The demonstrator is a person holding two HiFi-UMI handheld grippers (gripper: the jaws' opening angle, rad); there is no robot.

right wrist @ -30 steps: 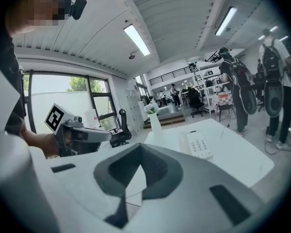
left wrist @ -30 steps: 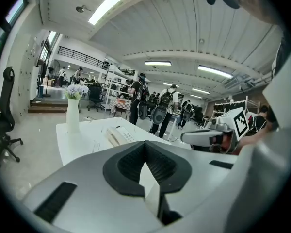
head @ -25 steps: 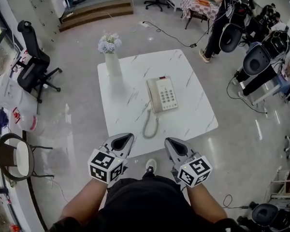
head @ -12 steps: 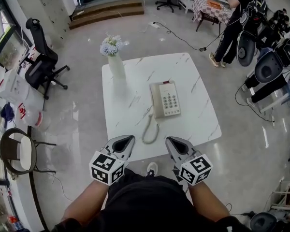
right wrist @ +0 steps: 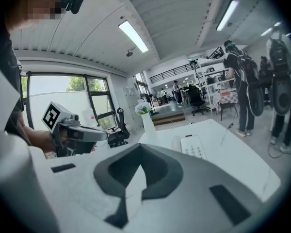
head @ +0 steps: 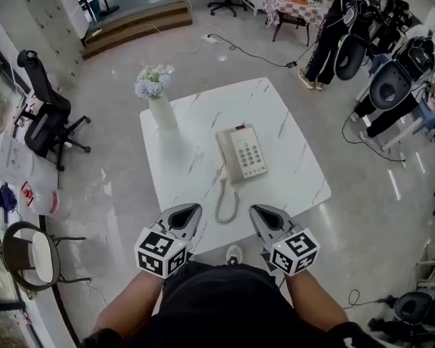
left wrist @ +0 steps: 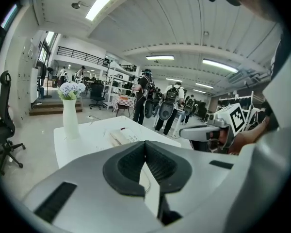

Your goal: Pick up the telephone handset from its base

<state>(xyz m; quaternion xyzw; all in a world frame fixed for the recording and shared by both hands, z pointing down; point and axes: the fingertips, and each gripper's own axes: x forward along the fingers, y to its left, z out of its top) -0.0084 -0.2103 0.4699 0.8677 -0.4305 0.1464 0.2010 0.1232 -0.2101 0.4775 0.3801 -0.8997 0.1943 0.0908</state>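
While handset [head: 228, 158] rests on base [head: 248, 153], L gripper [head: 196, 206] & R gripper [head: 253, 209] jaws together, empty.

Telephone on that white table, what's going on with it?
A person holds the left gripper and right gripper, both shut and empty, by the near edge of the white table. The telephone sits untouched, handset on its base, coiled cord trailing toward the person. A vase of flowers stands at a far corner.

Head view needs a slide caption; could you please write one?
Left gripper and right gripper, shut, near a marbled table bearing telephone and vase.
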